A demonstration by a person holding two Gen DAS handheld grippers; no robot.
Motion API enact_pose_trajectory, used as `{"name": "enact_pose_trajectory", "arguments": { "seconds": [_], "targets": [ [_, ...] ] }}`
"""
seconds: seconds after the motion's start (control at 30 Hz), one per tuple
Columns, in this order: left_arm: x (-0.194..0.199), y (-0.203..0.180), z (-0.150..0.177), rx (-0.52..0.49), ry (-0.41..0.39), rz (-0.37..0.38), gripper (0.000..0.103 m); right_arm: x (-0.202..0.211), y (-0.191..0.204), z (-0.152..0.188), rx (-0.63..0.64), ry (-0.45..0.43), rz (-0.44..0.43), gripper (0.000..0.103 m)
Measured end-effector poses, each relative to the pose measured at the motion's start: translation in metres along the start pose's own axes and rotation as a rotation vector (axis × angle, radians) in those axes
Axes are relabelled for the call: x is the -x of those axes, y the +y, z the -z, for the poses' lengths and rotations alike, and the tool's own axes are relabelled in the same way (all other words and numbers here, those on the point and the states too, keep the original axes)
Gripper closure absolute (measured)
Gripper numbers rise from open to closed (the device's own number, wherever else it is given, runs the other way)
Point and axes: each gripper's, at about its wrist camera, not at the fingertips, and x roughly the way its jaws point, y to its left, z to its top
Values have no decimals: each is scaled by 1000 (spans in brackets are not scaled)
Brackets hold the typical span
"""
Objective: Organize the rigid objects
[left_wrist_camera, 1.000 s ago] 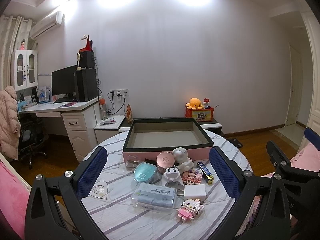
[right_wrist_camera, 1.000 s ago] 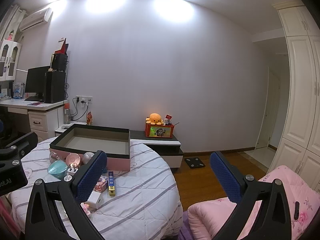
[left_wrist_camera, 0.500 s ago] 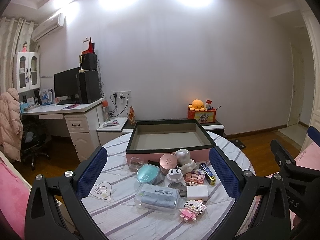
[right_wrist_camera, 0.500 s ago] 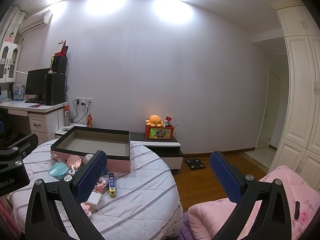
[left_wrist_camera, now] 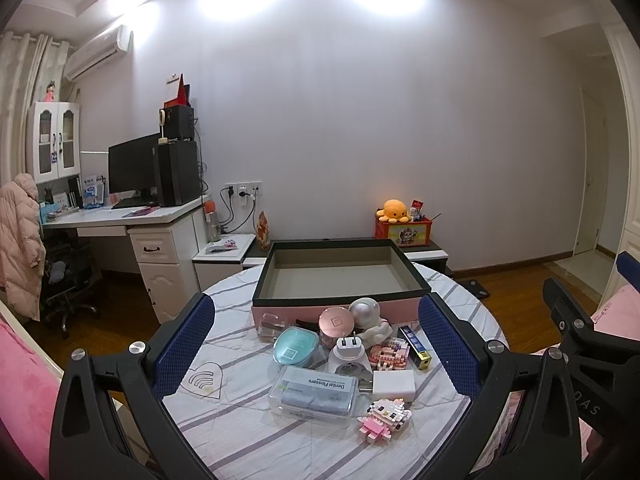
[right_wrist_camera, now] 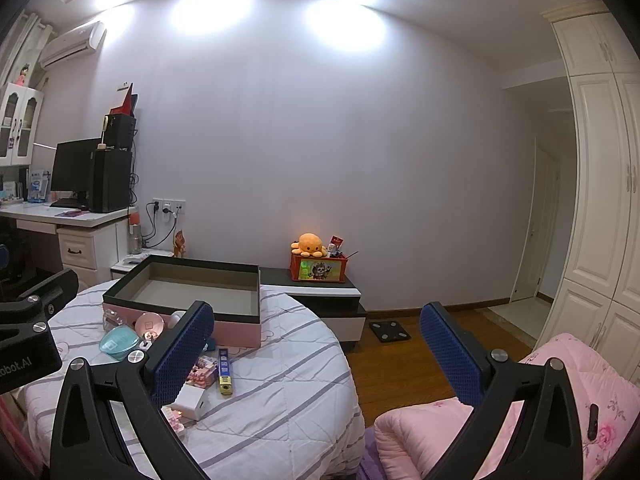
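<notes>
A pink box with a dark rim [left_wrist_camera: 340, 302] [right_wrist_camera: 180, 276] sits empty at the far side of the round table [left_wrist_camera: 240, 436]. In front of it lie a clear flosser case [left_wrist_camera: 314, 394], a teal case [left_wrist_camera: 295, 345], a pink round lid [left_wrist_camera: 335, 320], a white plug adapter [left_wrist_camera: 349, 354], a white block [left_wrist_camera: 394, 385], a pink brick figure [left_wrist_camera: 383, 420] and a slim blue box [left_wrist_camera: 416, 342] [right_wrist_camera: 225, 370]. My left gripper [left_wrist_camera: 320, 344] hangs open above this pile, holding nothing. My right gripper [right_wrist_camera: 316, 356] is open over the table's right edge.
A desk with a monitor [left_wrist_camera: 134, 170] and a chair [left_wrist_camera: 64, 284] stand at the left. A low cabinet with an orange plush [right_wrist_camera: 308, 243] is behind the table. Pink bedding [right_wrist_camera: 520, 392] lies at the right, wooden floor [right_wrist_camera: 400, 360] between.
Both views have risen and drawn back a little, so the box and pile sit lower in view. Neither gripper's fingers have moved; no object has shifted.
</notes>
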Motion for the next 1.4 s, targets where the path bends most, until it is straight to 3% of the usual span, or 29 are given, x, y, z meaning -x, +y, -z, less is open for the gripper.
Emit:
{"name": "enact_pose_trajectory", "arguments": {
  "seconds": [0.27, 0.5, 0.87, 1.03, 1.17, 1.4],
  "targets": [
    [-9, -1, 0, 0, 28, 4, 0, -2, -1, 1, 6, 17, -6, 0],
    [-28, 1, 8, -1, 90, -2, 0, -26, 6, 7, 32, 119, -58, 0],
    [-81, 14, 32, -13, 275, -69, 0, -72, 29, 25, 80, 279, -141, 0],
    [-107, 19, 46, 2, 376, -48, 0, -92, 40, 37, 98, 347, -180, 0],
    [-127, 23, 55, -3, 448, -44, 0, -106, 42, 41, 95, 384, -197, 6],
    [-155, 29, 57, -18, 496, -57, 0, -130, 44, 45, 103, 423, -194, 9]
  ]
}}
